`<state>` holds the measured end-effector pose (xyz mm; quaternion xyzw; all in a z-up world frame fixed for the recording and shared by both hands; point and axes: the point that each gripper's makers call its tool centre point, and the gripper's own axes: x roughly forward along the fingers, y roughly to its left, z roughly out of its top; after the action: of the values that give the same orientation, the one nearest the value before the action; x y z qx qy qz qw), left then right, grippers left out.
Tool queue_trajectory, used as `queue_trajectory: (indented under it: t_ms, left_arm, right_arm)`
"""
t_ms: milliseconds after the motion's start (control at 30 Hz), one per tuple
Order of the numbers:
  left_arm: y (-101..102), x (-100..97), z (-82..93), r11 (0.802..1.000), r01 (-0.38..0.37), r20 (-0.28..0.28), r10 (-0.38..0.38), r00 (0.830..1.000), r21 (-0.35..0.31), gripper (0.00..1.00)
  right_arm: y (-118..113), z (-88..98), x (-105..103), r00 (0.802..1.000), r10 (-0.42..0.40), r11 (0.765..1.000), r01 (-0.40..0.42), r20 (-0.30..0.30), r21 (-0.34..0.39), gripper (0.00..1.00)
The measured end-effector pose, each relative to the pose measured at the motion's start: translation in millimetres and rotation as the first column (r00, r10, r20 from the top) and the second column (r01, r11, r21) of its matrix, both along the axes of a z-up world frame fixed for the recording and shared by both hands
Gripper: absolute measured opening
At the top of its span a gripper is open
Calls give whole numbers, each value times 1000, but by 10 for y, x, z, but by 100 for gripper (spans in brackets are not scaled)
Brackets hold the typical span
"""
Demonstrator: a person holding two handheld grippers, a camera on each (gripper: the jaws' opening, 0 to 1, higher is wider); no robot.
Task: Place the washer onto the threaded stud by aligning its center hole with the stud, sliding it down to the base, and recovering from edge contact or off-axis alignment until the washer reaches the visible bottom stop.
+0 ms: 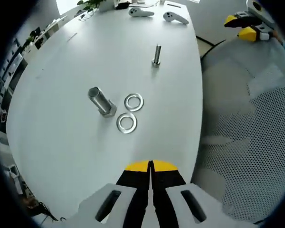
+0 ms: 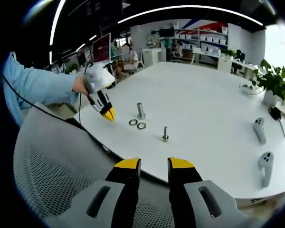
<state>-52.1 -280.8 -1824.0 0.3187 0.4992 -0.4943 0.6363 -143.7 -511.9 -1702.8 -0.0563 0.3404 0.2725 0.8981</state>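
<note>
Just ahead of the left gripper [image 1: 151,167], jaws clenched on nothing, sit two washers [image 1: 127,123], side by side and touching, next to a fat bolt [image 1: 100,100]. One threaded stud [image 1: 156,54] stands further out. Right gripper [image 2: 154,164] hangs released, well back. Risk I'd guess: pinching both washers, or landing one tilted on the threads.

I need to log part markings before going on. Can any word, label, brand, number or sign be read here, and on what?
None can be read.
Large bolt, small stud, two washers: no marking shows.
Red screen and far shelves in the right gripper view: too small and blurred to read.
</note>
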Motion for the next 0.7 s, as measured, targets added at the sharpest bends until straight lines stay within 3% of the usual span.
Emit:
queue_trajectory:
  t_ms: [200,267,400,433,633,700]
  left_arm:
    - [-72,25,-166,999,23,-59,-22,998,27,0]
    - [-41,-31,-232,996,54,-90,-48,995,65,0]
    - [71,-108,-313,976,147,-80,-136,988,161,0]
    - [-3,-88,-298,985,116,-69,-108,992,125,0]
    - [3,-93,-300,980,148,-51,-143,988,135,0]
    - [-2,-106,-303,982,133,-78,-123,989,131,0]
  right_arm:
    - [-5,5,11,1000,-3,1000,3,6,2,25]
    - [-5,6,13,1000,-3,1000,3,7,2,25]
    - [-7,10,18,1000,-4,1000,4,12,3,25]
    - [-8,10,19,1000,-4,1000,4,12,2,25]
    - [1,11,17,1000,2,1000,-2,13,2,24]
    - [3,14,17,1000,3,1000,-3,15,3,24]
